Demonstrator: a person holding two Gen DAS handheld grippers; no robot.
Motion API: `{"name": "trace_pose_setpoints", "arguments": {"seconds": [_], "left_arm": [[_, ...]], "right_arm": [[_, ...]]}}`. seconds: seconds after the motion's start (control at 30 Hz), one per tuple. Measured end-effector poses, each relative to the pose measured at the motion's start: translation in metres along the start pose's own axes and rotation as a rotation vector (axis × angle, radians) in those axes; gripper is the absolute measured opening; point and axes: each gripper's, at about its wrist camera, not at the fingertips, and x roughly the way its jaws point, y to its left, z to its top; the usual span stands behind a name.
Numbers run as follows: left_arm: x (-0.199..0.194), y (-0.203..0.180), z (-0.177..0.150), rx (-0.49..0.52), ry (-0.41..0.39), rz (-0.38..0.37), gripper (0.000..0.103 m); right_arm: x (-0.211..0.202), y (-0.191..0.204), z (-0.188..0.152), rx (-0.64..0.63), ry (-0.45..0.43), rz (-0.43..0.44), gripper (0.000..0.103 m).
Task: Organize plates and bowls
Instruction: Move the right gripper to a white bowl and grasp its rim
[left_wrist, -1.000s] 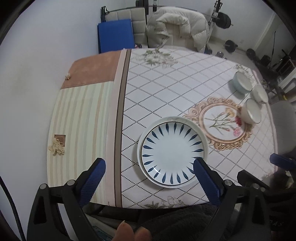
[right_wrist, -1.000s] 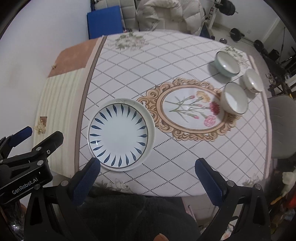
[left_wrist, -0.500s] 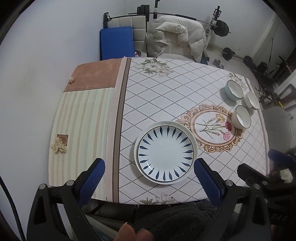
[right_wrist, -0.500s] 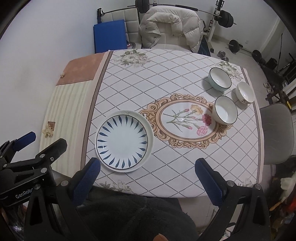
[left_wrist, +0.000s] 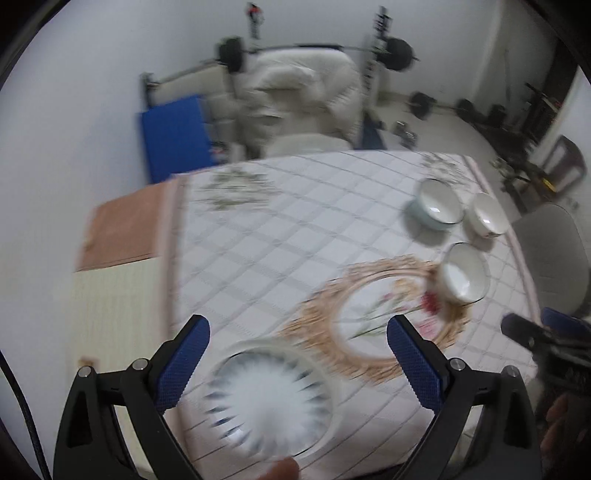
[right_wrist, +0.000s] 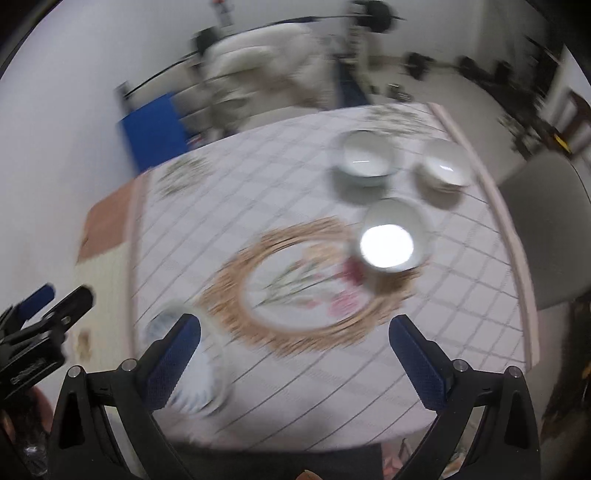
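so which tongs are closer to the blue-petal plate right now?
Left. The left tongs hang open right over the plate, which sits between their tips. The right tongs, also open, are off to the plate's right, over the floral medallion.

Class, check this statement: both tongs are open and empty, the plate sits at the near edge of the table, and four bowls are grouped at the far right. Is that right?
Not quite: there are three bowls, not four. The right wrist view shows them: one, a second and a third. The rest holds: the left tongs and right tongs are open and empty, and the plate sits near the table's near edge.
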Motion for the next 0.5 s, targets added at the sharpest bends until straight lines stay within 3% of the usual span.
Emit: {"name": "trace_pose_setpoints", "arguments": {"seconds": [0.13,0.2,0.23,0.27,0.37,0.5], "left_arm": [[0.086,-0.070,0.042,0.025,0.153,-0.169,0.098],[0.125,-0.100,0.053,0.026,0.224,-0.217,0.089],[0.150,-0.116,0.058,0.021,0.267,-0.248,0.077],[0.166,-0.126,0.060,0.014,0.302,-0.261,0.065],[0.213,-0.159,0.063,-0.004,0.401,-0.303,0.054],[0.243,-0.183,0.062,0.012,0.456,-0.297,0.052]], "right_arm": [[0.057,-0.088,0.047,0.091,0.086,-0.031,0.103],[0.093,-0.126,0.066,0.129,0.143,0.000,0.103],[0.108,-0.139,0.072,0.143,0.175,0.017,0.101],[0.123,-0.148,0.078,0.145,0.204,0.047,0.096],[0.160,-0.159,0.092,0.112,0.277,0.081,0.080],[0.194,-0.158,0.097,0.031,0.350,0.087,0.061]]}}
